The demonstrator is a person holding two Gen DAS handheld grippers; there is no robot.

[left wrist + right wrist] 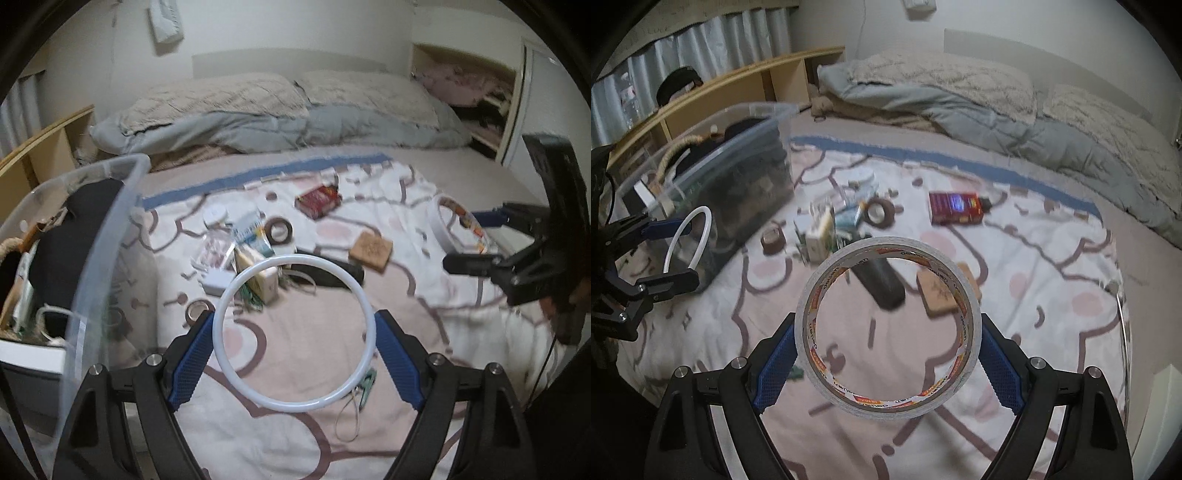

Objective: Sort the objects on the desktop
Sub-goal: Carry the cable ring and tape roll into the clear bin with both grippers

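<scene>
I work over the bed [1071, 236], and everything I place by the clear storage bin [753, 122] at its left side, which already holds dark odds and ends, so I judge it to be where sorted things go. Right of the bin lies the unsorted heap: a red box [955, 208], a dark cylinder [882, 284], a cork block [370, 250], a brown tape roll [881, 212]. My right gripper [886, 345] is spread wide with its pads pressing both sides of a roll of tape [886, 402], lifted clear of the blanket, well to the right of the bin. My left gripper [294, 341] likewise clamps a thin white ring [236, 295] across its width, just beside the bin's rim, probably for dropping in.
</scene>
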